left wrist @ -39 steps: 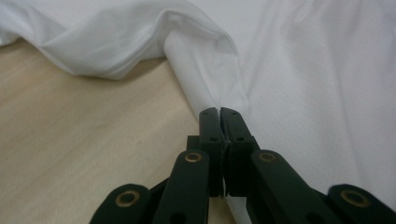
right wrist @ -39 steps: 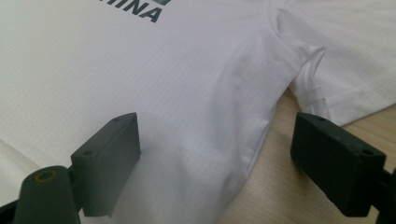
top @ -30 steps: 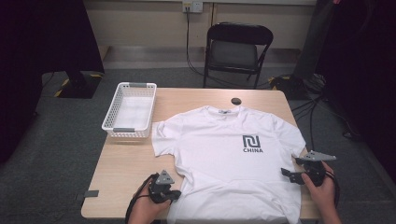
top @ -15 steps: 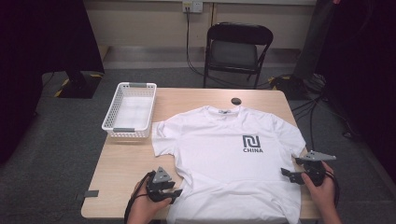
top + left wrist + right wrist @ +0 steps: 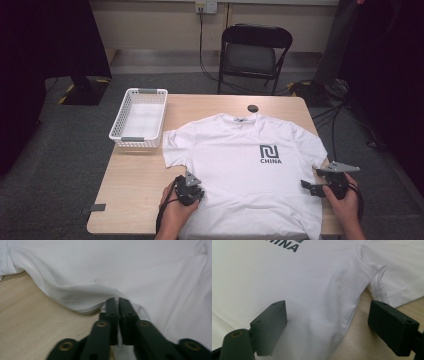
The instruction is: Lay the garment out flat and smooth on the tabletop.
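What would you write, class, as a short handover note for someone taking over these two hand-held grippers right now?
Left gripper: its jaws have just opened and closed again, now shut on the side edge of the white T-shirt, pinching a fold of fabric.
Right gripper: open, jaws straddling the shirt's other side edge below the sleeve, not yet gripping.
The shirt lies flat, front up, on the wooden table; white basket stands beside it, with nothing in it.
Done: one edge gripped.
Left: probably close the right gripper, then fold.
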Tool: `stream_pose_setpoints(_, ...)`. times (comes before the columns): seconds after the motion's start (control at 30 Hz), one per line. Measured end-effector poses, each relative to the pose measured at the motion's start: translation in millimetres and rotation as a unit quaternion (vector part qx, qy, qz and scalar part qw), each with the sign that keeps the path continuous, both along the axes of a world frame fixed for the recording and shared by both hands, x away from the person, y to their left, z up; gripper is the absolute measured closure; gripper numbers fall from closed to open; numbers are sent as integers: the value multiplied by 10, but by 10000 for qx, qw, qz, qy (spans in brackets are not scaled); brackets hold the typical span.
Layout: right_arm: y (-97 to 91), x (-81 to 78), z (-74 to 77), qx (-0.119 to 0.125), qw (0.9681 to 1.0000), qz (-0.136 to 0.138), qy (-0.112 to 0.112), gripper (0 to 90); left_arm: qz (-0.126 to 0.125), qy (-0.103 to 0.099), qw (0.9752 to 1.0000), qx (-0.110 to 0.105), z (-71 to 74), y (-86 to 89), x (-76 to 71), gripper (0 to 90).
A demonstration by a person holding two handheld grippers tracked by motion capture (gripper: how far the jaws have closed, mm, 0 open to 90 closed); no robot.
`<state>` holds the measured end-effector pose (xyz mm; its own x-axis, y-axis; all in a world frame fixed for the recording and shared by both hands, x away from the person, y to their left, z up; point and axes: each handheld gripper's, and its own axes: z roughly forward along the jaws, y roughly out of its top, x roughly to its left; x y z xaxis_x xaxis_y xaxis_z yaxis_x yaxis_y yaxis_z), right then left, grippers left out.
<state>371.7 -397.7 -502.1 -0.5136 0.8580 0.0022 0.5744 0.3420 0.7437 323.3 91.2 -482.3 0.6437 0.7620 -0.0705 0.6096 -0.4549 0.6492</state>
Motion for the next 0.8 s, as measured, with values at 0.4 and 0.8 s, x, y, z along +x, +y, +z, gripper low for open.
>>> stream_pose_setpoints(0.4, -4, 2, 0, 1, 10000, 35, 2, 144, -62, 292, 9967, -758, -9, 612, -156, 892)
stream_pose_setpoints(0.8, -12, -2, 1, 7, 10000, 73, 12, 145, 862, 159, 9928, -818, -18, 521, 136, 638)
